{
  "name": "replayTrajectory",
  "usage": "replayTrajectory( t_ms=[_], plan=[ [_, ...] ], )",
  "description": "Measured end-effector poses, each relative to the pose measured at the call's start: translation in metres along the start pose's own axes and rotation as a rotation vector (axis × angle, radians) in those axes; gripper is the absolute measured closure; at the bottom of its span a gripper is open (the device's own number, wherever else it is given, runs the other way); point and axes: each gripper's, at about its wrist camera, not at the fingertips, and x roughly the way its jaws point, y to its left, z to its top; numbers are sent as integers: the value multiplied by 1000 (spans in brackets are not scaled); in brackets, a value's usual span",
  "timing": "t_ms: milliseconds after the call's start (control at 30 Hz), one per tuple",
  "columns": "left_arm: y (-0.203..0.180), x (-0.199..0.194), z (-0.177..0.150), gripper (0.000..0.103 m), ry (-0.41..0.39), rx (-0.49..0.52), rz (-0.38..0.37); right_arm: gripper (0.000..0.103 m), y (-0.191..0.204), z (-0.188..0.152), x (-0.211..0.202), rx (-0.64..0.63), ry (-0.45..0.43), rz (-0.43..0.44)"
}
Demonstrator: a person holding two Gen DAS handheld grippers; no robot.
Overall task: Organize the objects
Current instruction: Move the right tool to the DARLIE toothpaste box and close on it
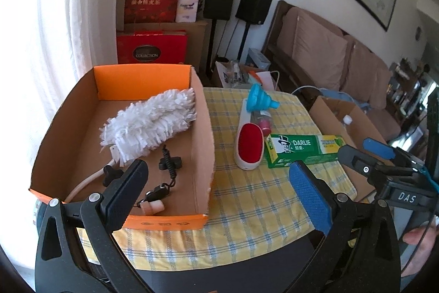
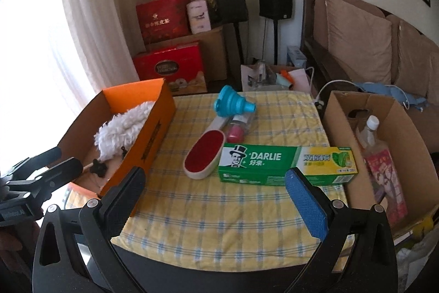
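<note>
Nearest us, both tools are spread wide and carry nothing: our left gripper (image 1: 219, 194) hangs over the near edge of the orange box (image 1: 175, 223), and our right gripper (image 2: 216, 199) hovers above the bare yellow checked tablecloth (image 2: 219, 224) just short of the Darlie toothpaste box (image 2: 285, 164). We judge that carton to be the likeliest next pick, and the risk lies in its length: if we pinch it near one end it may swing and knock the red lint brush (image 2: 204, 154), which lies right against its left end. Behind the brush, the small pink-capped bottle (image 2: 237, 129) and the blue collapsible funnel (image 2: 233, 102) are crowded together, the funnel overlapping the brush handle, so lifting any one could drag or roll the others; the bottle looks free to roll. Carrying things leftward, we could also clip the tall near wall of the orange box. The left view alone shows the box floor: the white fluffy duster (image 1: 149, 122), a black coiled cord with clips (image 1: 168, 169) and a small cream stopper-like piece (image 1: 152, 208), leaving limited free room. The right view alone shows inside the brown cardboard box (image 2: 406, 133) at the table's right, where a clear bottle with a white cap (image 2: 369, 131) stands beside a pink packet (image 2: 388, 180).
</note>
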Motion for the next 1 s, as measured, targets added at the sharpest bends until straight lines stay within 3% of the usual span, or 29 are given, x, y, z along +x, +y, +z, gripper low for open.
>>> replayTrajectory(
  t_ms=[533,767,1000],
  plan=[
    [-25,20,0,0,9,12,-63,0,-45,-10,2,55,9,-38],
    [-45,26,-9,1,-8,53,-113,0,-77,-18,9,110,30,-75],
    [-72,45,-15,1,31,100,-141,0,-104,-18,16,168,30,-76]
  ],
)
